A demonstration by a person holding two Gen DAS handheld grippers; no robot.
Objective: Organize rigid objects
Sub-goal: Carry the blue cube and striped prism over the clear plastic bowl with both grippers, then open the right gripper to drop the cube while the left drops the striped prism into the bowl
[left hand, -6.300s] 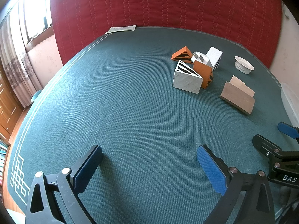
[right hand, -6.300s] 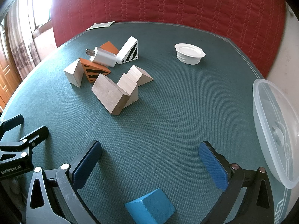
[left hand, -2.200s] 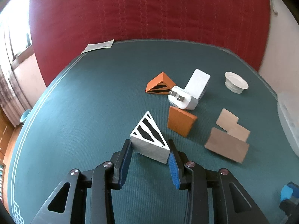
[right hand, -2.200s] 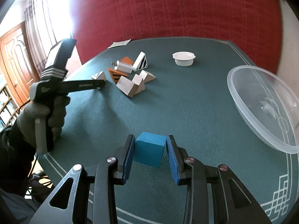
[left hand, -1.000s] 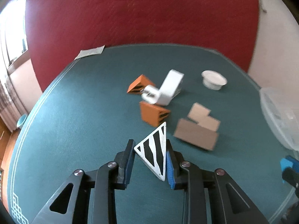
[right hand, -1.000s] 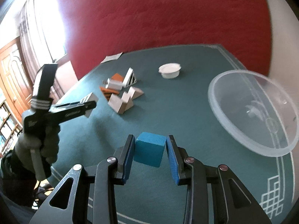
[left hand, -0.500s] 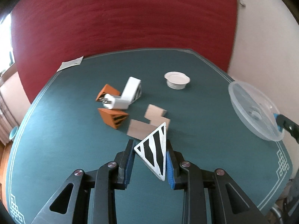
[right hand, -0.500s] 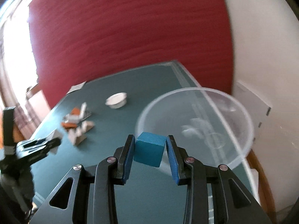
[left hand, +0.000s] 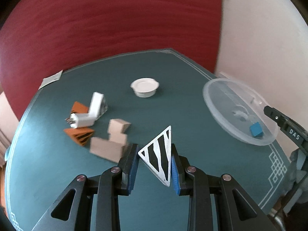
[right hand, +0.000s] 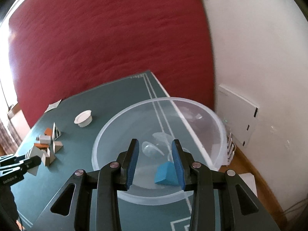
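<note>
My left gripper [left hand: 154,148] is shut on a white wedge with black stripes [left hand: 158,154], held up above the green table [left hand: 173,73]. A clear plastic bowl [left hand: 250,142] sits at the table's right edge. In the right wrist view, my right gripper [right hand: 154,141] hovers over the bowl [right hand: 154,101], its jaws slightly apart with nothing between them. A blue block [right hand: 165,173] lies loose on the bowl's bottom, also seen as the blue block [left hand: 256,129] in the left wrist view.
A pile stays left of centre: a white plug adapter [left hand: 82,119], an orange striped wedge [left hand: 79,134], another white striped wedge [left hand: 97,105] and beige wooden blocks [left hand: 115,140]. A small white dish [left hand: 144,86] stands behind. A red quilted wall backs the table.
The blue block has left my right gripper's pads and dropped into the bowl. My left gripper has swung right toward the bowl with the striped wedge in it.
</note>
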